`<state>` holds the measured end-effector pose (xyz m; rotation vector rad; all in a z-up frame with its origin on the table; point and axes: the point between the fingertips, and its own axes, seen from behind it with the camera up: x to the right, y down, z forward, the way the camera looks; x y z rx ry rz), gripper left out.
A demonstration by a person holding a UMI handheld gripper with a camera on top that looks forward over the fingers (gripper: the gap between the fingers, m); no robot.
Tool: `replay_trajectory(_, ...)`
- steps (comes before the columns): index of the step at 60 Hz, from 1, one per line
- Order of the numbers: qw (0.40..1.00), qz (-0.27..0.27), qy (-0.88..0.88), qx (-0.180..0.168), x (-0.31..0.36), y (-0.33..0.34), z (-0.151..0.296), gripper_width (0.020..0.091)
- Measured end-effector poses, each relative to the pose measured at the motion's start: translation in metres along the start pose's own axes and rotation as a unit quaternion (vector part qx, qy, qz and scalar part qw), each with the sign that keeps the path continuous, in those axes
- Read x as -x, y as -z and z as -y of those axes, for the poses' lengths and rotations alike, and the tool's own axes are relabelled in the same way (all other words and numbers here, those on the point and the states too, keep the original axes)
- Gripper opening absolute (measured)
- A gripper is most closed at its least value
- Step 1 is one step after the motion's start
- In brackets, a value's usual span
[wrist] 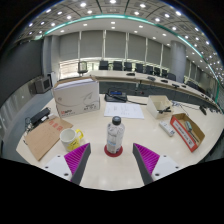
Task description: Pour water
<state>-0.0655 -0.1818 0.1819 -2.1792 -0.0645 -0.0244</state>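
Observation:
A clear plastic water bottle (pixel 115 134) with a white cap and a pale label stands upright on a red coaster (pixel 114 152) on the beige table (pixel 112 172). A white cup (pixel 68 139) sits to the bottle's left, beside a yellow item. My gripper (pixel 113 160) is open, its magenta pads (pixel 146 156) spread wide. The bottle stands just ahead of the fingertips, centred on the gap, with nothing between the fingers.
A brown cardboard sheet (pixel 43 137) lies at the left near the cup, and a white box (pixel 76 96) sits behind it. A red-and-tan open box (pixel 187 128) is at the right. Papers (pixel 124 110) and desks with monitors fill the room beyond.

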Motion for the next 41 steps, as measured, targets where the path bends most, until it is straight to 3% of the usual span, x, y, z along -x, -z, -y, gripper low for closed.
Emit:
replay_trajectory(18,0.999,-0.028,-0.012,0.022,0.033,0.113,-0.027,0.0856)
replay_trajectory(41,0.999,-0.042,0.004,0.02,0.037,0.15,-0.043,0.0859)
